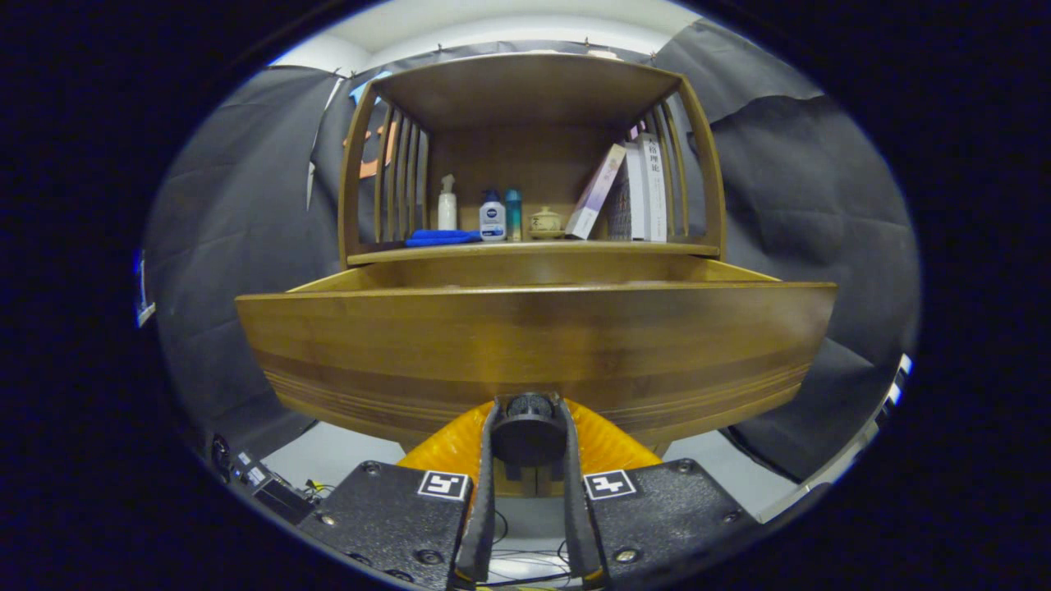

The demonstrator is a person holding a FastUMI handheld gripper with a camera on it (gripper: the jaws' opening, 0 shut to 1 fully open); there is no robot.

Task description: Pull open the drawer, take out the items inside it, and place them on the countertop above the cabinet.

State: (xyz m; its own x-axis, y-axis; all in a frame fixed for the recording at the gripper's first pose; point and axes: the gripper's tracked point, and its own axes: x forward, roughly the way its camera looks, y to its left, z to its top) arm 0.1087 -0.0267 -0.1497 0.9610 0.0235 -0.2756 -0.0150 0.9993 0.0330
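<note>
The gripper has both fingers pinching the dark round knob at the bottom of the drawer front dead ahead at twelve o'clock — the drawer is pulled out from the wooden cabinet, whose countertop carries bottles, a blue cloth and books.

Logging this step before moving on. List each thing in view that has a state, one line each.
drawer: pulled open, contents hidden behind its front panel
drawer knob: held between the tongs
tongs: shut on the drawer knob
blue cloth: lying flat on the countertop
bottles: upright
books: standing; the leftmost leans right against the others
</note>
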